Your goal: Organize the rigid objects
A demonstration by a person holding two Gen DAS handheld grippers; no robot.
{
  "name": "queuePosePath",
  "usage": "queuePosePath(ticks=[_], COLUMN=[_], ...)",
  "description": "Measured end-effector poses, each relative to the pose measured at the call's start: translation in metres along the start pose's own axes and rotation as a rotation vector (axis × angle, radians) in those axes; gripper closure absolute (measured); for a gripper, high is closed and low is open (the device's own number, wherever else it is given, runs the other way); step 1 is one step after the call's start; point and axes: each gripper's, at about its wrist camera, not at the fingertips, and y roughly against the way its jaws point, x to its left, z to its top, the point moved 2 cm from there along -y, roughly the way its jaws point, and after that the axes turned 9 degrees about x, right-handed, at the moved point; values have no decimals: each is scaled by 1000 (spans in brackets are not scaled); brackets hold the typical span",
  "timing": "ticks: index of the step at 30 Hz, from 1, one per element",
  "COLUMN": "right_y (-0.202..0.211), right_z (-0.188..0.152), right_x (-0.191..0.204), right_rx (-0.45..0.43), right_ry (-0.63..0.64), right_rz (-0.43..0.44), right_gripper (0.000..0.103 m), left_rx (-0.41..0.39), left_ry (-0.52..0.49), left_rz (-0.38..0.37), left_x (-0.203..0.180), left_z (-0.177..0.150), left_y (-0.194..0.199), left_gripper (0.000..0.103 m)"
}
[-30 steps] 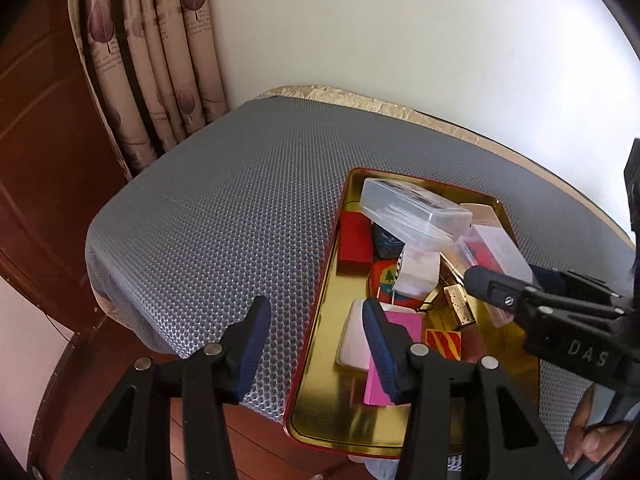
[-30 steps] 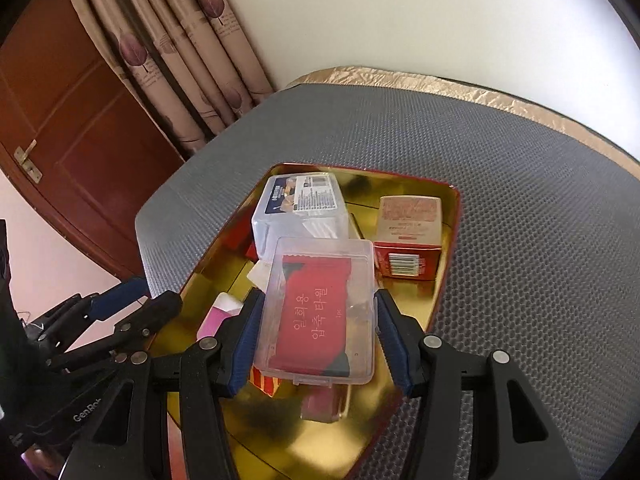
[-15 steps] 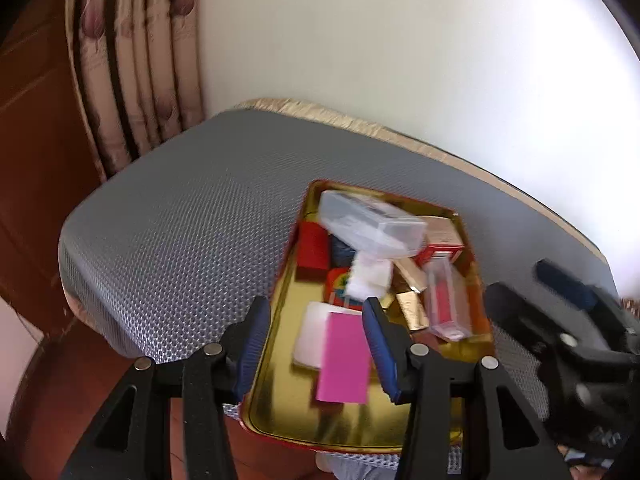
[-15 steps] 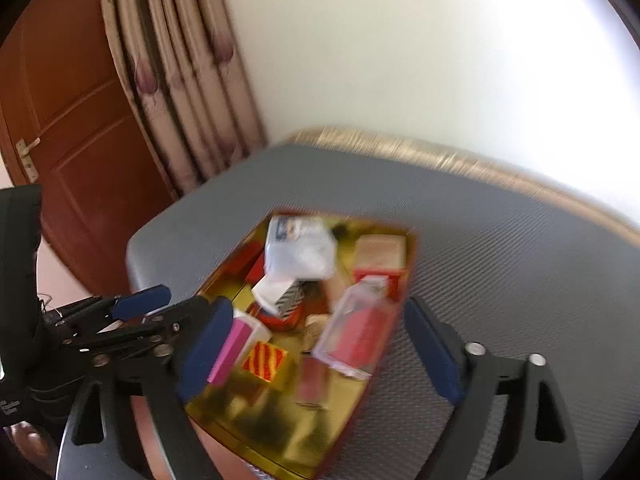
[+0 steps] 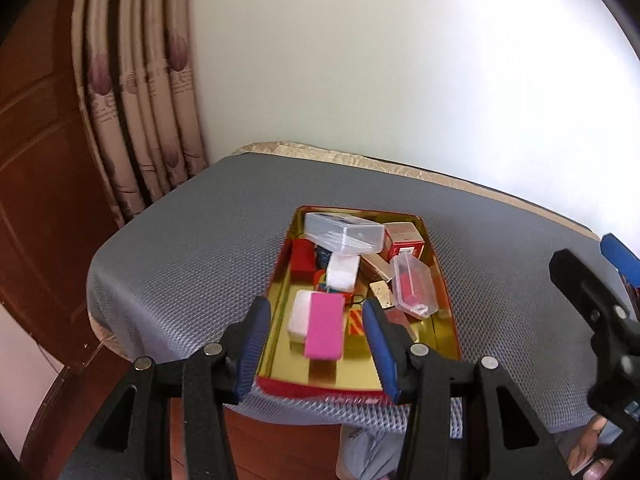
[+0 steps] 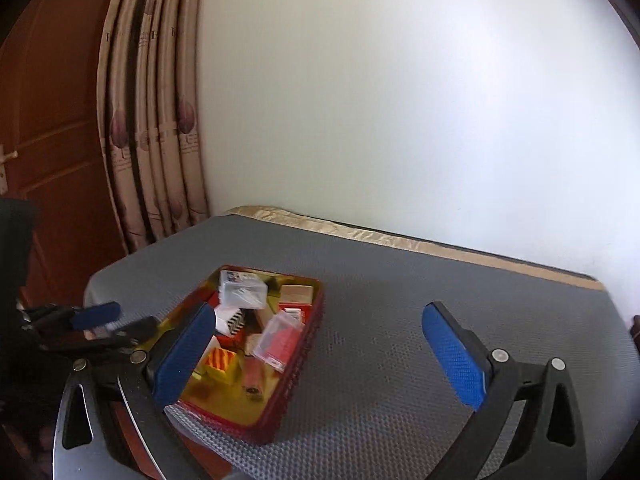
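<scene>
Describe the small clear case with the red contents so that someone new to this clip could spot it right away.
On the grey mat sits a gold-lined tray full of small boxes. Along the tray's right side lies the small clear case, tilted on other items; unlike the larger clear box at the far end, it shows red inside.

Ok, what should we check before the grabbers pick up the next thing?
1. Right gripper empty: ok, its jaws are opening with nothing between them.
2. Left gripper empty: ok, open, holding nothing.
3. Clear box with the red thing let go: ok, it lies tilted on other things in the tin.
4. Everything inside the tin: ok, the mat around it shows no loose things.
5. Pink box easy to reach: ok, on top, near the left gripper.
6. Tin safely on the table: cannot tell, its near end sits close to the edge.
</scene>
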Motion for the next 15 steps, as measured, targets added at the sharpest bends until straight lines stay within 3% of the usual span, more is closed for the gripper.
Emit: queuePosePath(ticks=[11, 15], right_y=[11, 13], right_z=[-21, -23], right_x=[18, 24], right_rx=[45, 49], right_ry=[-48, -31], right_rz=[19, -35], right_gripper=[0, 0], left_rx=[-41, -68], left_ry=[14, -1], left_rz=[10, 0], left_x=[21, 18], left_z=[-24, -25], left_y=[32, 39], left_gripper=[54, 54])
